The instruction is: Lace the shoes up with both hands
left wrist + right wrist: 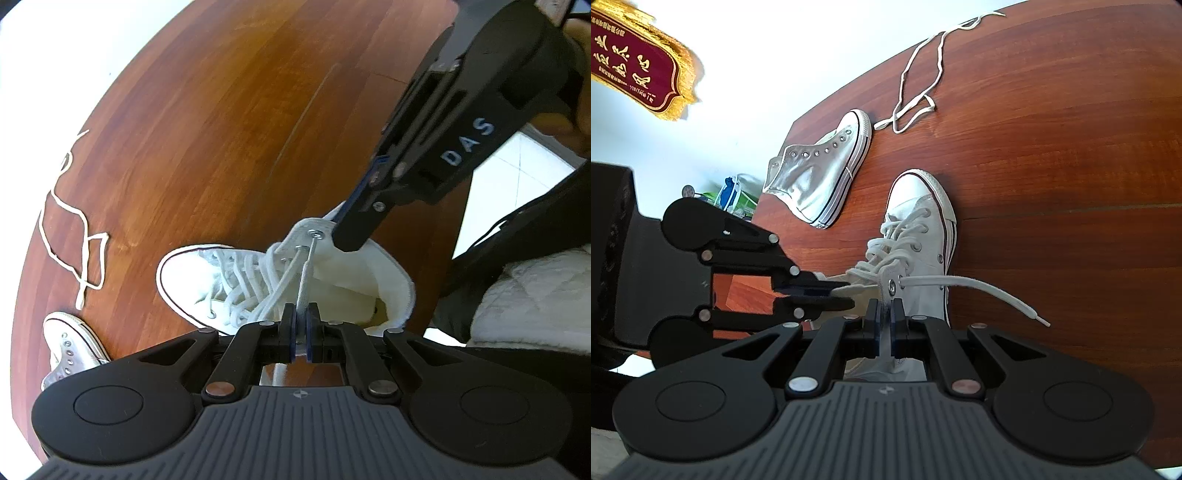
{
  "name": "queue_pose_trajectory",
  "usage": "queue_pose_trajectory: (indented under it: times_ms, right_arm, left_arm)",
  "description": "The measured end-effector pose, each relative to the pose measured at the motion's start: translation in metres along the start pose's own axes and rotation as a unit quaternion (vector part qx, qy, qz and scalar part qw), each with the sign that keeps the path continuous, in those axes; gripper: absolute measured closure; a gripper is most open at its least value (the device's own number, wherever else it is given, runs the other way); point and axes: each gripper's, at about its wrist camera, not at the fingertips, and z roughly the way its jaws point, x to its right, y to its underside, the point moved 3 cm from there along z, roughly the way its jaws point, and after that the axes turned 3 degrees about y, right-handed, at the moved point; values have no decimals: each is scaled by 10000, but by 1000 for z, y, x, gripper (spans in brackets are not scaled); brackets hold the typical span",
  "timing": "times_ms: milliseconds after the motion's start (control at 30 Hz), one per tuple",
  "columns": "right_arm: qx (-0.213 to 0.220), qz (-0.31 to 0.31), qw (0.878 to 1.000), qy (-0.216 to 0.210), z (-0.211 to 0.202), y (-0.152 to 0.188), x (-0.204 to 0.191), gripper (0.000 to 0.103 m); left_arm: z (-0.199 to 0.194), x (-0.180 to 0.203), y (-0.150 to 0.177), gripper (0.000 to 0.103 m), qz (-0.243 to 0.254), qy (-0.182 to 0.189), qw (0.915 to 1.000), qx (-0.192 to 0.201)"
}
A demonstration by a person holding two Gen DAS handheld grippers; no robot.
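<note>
Two white shoes sit on the wooden surface (229, 122): the laced shoe (221, 280) near, an unlaced shoe (820, 177) farther left beside a loose lace (916, 92). Left gripper (301, 325) pinches a lace end (303, 291). Right gripper (885, 325), pressed together, seems to clamp the shoe's collar.

Both wrist views look down, close, sharing the laced shoe (258, 284) on the table (1071, 147).

We seem to be in an office: a reddish-brown wooden table (1052, 155), white tiled floor (517, 162), and a gold-fringed maroon banner (635, 66).
</note>
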Motion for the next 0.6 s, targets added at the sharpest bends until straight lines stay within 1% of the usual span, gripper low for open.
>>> queue_pose_trajectory:
  times_ms: [600]
  right_arm:
    - [44,-4,10000,26,-2,3,-1,97]
  left_arm:
    - [2,3,-2,98,71,3,10000,-25]
